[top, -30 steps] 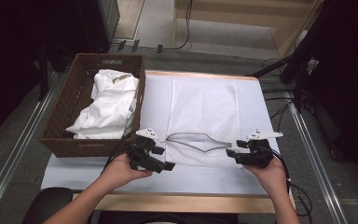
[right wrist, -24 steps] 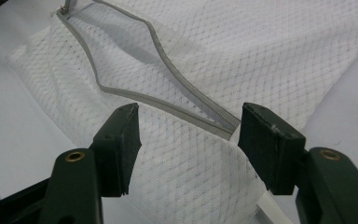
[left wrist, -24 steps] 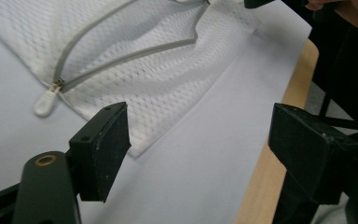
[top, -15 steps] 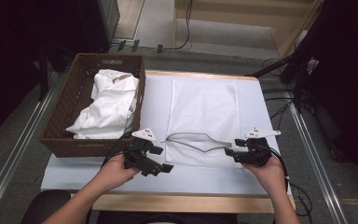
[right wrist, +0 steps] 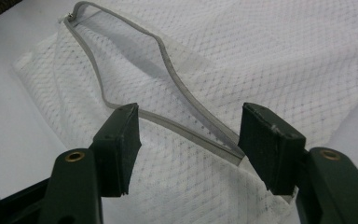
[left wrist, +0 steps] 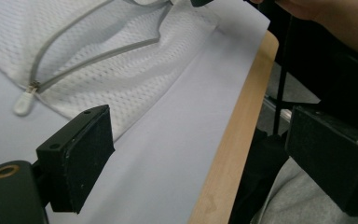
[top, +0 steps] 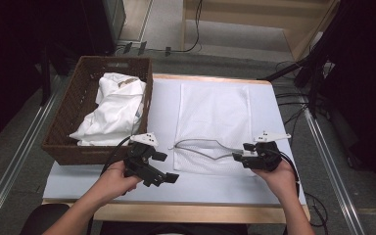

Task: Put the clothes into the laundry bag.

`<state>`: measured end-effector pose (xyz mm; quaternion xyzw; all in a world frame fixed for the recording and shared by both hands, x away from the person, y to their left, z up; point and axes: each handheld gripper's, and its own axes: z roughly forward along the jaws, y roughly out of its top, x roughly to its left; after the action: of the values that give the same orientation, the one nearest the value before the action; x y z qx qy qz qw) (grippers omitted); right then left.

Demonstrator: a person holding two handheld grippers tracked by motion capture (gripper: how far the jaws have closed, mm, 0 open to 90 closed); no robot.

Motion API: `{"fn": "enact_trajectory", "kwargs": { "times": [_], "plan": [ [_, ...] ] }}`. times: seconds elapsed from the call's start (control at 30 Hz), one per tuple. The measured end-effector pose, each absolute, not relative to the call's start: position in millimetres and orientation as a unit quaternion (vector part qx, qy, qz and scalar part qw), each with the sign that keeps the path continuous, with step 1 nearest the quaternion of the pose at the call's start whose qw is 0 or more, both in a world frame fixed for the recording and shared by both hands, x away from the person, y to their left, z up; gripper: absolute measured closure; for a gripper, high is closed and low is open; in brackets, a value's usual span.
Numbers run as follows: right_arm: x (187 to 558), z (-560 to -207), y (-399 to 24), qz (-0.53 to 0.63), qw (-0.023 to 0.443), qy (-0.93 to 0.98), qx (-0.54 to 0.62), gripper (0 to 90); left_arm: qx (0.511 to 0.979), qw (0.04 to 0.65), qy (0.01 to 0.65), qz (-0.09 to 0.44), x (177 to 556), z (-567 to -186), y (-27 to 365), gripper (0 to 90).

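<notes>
Bench: pale blue-white sheet over a light wood top; bare wood edge runs along the near side, right under both hands.
Mesh bag: white, lying flat mid-bench, straight ahead of both claws.
Zipper: grey, undone, the mouth gaping in a wavy loop along the bag's near edge, between the two claws.
Zipper pull: little white tab resting on the sheet, just ahead of the left claw's jaw in the left gripper view.
Left claw: jaws spread wide, nothing between them, sitting over the bare sheet near the bench edge, a bit short of the bag's corner.
Right claw: jaws also apart, straddling the zipper's near end at the bag's corner, not pinching it as far as I can see.
Basket: brown wicker, off to the far left of the left claw, on the bench.
White cloth: bunched up inside the basket.
Room: grey floor, cables trailing beyond the right claw's side, dark gear around the edges.
</notes>
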<state>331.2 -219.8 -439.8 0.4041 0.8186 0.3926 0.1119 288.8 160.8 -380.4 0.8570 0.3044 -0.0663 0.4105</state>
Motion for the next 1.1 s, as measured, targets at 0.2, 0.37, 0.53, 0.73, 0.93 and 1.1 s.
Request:
{"fn": "enact_trajectory", "kwargs": {
  "times": [0.2, 0.37, 0.53, 0.73, 0.93, 1.1],
  "plan": [
    [333, -440, -218, 0.392, 0.111, 0.821, 0.401, 39.4, 0.850, 0.401, 0.340, -0.046, 291, -369, 170, 14.5],
    [332, -440, -219, 0.392, 0.112, 0.820, 0.401, 39.4, 0.859, 0.383, 0.335, -0.048, 293, -364, 178, 14.4],
    [332, -440, -220, 0.391, 0.112, 0.819, 0.404, 39.5, 0.869, 0.378, 0.318, -0.031, 294, -354, 190, 15.6],
    [331, -440, -221, 0.391, 0.112, 0.820, 0.403, 39.5, 0.863, 0.383, 0.328, -0.030, 297, -345, 206, 14.8],
    [331, -441, -220, 0.392, 0.110, 0.820, 0.403, 39.5, 0.858, 0.378, 0.348, -0.013, 304, -335, 225, 24.0],
    [330, -440, -219, 0.391, 0.110, 0.820, 0.403, 39.4, 0.844, 0.382, 0.376, 0.007, 315, -322, 241, 24.0]
  ]
}}
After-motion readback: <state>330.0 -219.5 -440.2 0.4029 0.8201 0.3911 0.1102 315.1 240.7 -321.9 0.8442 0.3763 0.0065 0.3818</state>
